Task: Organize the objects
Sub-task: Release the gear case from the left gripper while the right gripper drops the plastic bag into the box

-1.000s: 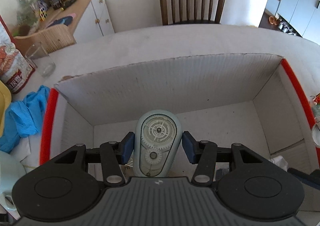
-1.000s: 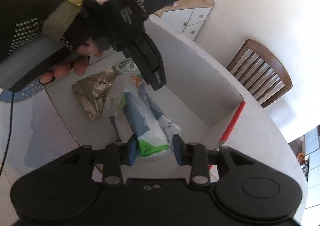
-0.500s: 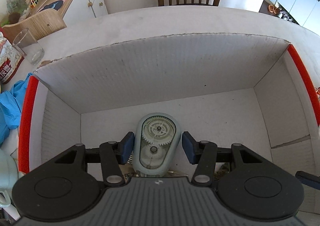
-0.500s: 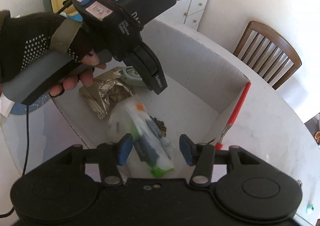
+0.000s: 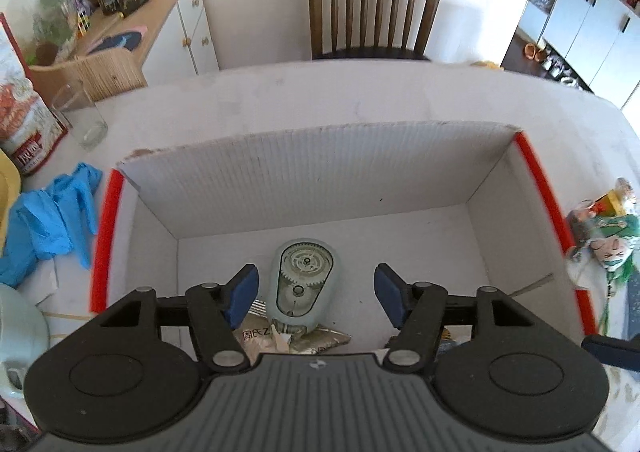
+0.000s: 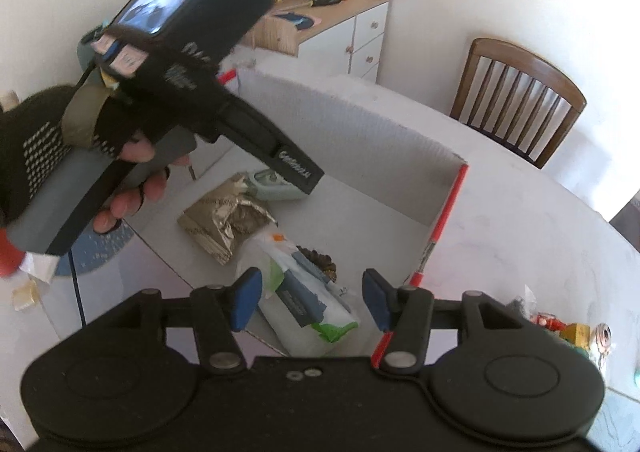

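Observation:
A white cardboard box (image 5: 312,172) with red edge tape sits on the table. Inside it lies a pale green correction-tape dispenser (image 5: 303,284) with visible gears, resting partly on a gold foil packet (image 5: 280,336). My left gripper (image 5: 316,292) is open above the box, jaws wide and apart from the dispenser. In the right wrist view the box (image 6: 360,120) holds the dispenser (image 6: 272,184), the foil packet (image 6: 224,224) and a white plastic pouch (image 6: 304,300) with green and blue print. My right gripper (image 6: 310,298) is open above the pouch.
A blue glove (image 5: 48,220), a drinking glass (image 5: 84,116) and a red printed bag (image 5: 24,120) lie left of the box. Small colourful packets (image 5: 604,236) lie to its right. A wooden chair (image 5: 372,8) stands behind the table.
Both grippers opened and rose. The left let go of the dispenser, which now lies in the box. The right let go of the plastic pouch, which now lies beside the foil packet.

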